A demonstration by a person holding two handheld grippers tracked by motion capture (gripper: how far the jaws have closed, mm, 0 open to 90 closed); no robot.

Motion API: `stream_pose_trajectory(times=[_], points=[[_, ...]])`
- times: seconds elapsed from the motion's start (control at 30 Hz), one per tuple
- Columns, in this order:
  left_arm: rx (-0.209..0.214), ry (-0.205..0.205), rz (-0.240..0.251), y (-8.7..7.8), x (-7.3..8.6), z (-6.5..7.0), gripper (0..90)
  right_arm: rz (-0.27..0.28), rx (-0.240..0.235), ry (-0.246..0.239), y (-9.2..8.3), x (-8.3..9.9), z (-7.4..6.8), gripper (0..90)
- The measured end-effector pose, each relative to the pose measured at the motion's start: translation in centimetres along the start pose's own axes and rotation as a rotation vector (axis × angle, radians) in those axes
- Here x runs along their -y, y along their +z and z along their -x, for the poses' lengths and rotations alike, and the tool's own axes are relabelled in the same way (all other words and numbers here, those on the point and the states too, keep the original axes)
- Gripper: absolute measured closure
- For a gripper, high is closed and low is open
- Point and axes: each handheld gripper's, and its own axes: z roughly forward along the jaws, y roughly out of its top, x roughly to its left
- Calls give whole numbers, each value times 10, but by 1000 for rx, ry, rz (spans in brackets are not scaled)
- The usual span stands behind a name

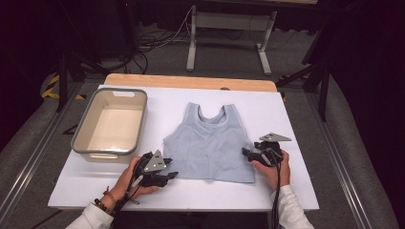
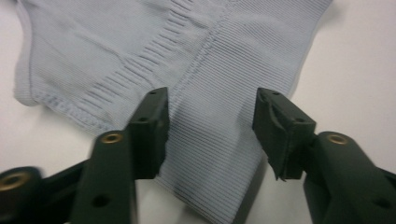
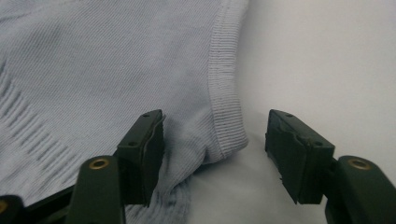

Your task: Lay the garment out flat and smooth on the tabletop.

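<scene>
A light blue ribbed tank top (image 1: pixel 210 143) lies flat on the white table top (image 1: pixel 282 114), neck toward the far side. My left gripper (image 1: pixel 171 174) is at its lower left corner, open. In the left gripper view my left gripper (image 2: pixel 210 100) has its jaws on either side of the tank top's (image 2: pixel 140 37) ribbed hem corner, not closed on it. My right gripper (image 1: pixel 246 152) is at the garment's right side, open. In the right gripper view my right gripper (image 3: pixel 215 116) straddles the tank top's (image 3: pixel 93 56) ribbed edge band where it ends at a corner.
A beige plastic bin (image 1: pixel 81 143) with a grey rim stands empty at the table's left, just beyond my left hand. White table surface lies bare to the right of the garment and along the front edge. A table frame and cables are on the floor behind.
</scene>
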Motion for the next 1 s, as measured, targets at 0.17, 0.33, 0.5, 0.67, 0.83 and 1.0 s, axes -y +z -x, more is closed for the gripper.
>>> stream_pose_trajectory(times=[0.17, 0.33, 0.5, 0.67, 0.83, 1.0], points=[[30, 30, -40, -2, -3, 6, 737, 8, -35, 11, -2, 2, -5, 623], [-4, 85, -58, -2, -6, 12, 860, 5, -51, 23, -3, 1, -5, 673], [-3, 94, -59, -4, -6, 11, 883, 21, -57, 29, -6, 1, -5, 702], [-11, 103, -32, -12, -7, 10, 886, 52, -62, 29, -13, 0, -6, 714], [-21, 100, -5, -25, -9, 14, 886, 87, -64, 21, -26, -3, -9, 714], [-12, 121, 3, -31, -7, 27, 887, 98, -53, -3, -33, -2, -14, 714]])
